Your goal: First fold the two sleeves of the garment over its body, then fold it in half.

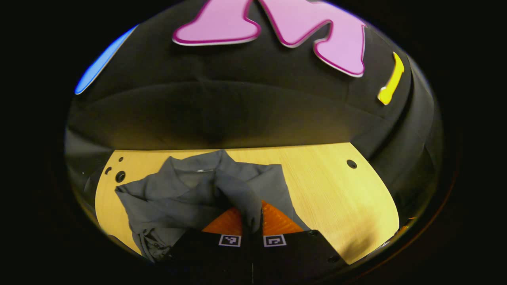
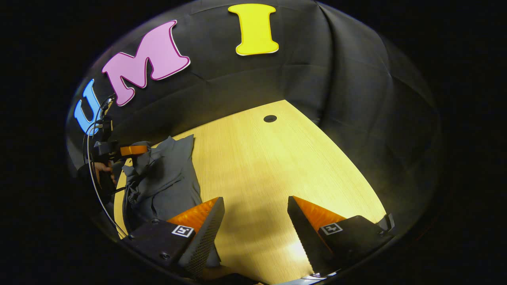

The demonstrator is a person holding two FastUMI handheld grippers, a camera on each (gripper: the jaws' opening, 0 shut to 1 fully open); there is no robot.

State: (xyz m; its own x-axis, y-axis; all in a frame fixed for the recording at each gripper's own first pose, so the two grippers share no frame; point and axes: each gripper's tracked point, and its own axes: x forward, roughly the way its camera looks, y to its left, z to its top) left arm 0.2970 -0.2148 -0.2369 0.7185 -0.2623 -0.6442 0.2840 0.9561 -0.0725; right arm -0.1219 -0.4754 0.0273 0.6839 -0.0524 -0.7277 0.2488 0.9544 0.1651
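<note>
A pale wooden table with fine straight grain is sitting in the booth, backed by draped black cloth that is sagging in soft folds; small round dark holes are showing in the tabletop. In the left gripper view, the left tool is pinching a raised fold of the grey garment between its two fingers, which are standing nearly together with the cloth pressed between them. The garment, a soft matte fabric, is lying crumpled just ahead of and to the left of this tool, its collar area lifting in peaks; its lower edge is running under the tool's body and is cut off there. In the right gripper view, the right tool is standing wide apart over bare wood, holding nothing, its ribbed fingers textured. The garment is lying beyond its left finger, where the other tool and a hand are gripping it, dim and hard to make out.
</note>
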